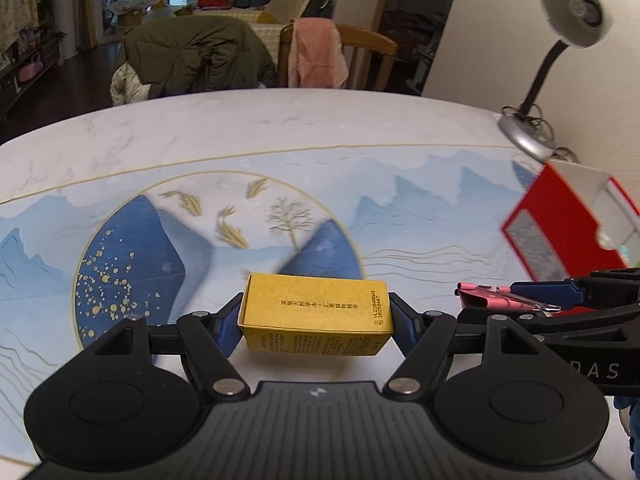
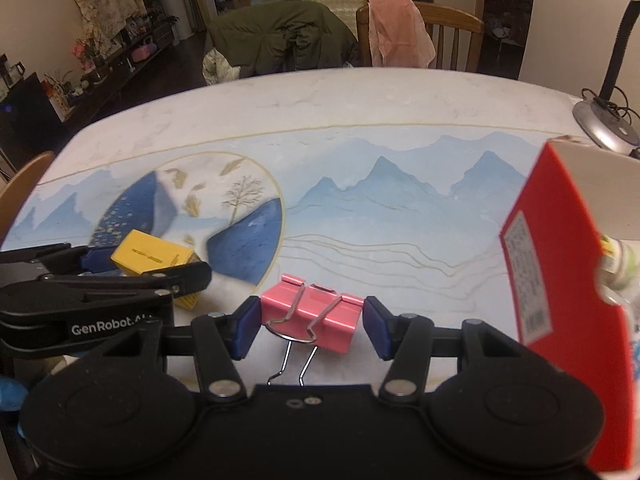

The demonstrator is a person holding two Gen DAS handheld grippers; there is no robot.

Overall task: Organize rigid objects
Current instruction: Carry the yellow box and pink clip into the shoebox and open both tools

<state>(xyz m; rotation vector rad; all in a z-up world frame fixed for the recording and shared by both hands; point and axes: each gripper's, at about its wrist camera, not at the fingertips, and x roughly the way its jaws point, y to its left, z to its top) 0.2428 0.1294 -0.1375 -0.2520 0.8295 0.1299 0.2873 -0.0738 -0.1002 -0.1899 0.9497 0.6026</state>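
Your left gripper (image 1: 314, 316) is clamped on the yellow box (image 1: 316, 314), held above the table (image 1: 240, 128). Your right gripper (image 2: 310, 326) pinches the pink binder clip (image 2: 316, 316) just beside it. The red box (image 2: 560, 280) crowds your right edge; ahead and left the patterned tabletop lies open to its far edge.

Both grippers level, side by side above the table.
The left gripper (image 1: 316, 316) has its blue pads pressed against the ends of a yellow box (image 1: 316, 316). The right gripper (image 2: 312, 326) clamps a pink binder clip (image 2: 316, 320), just beside the left.
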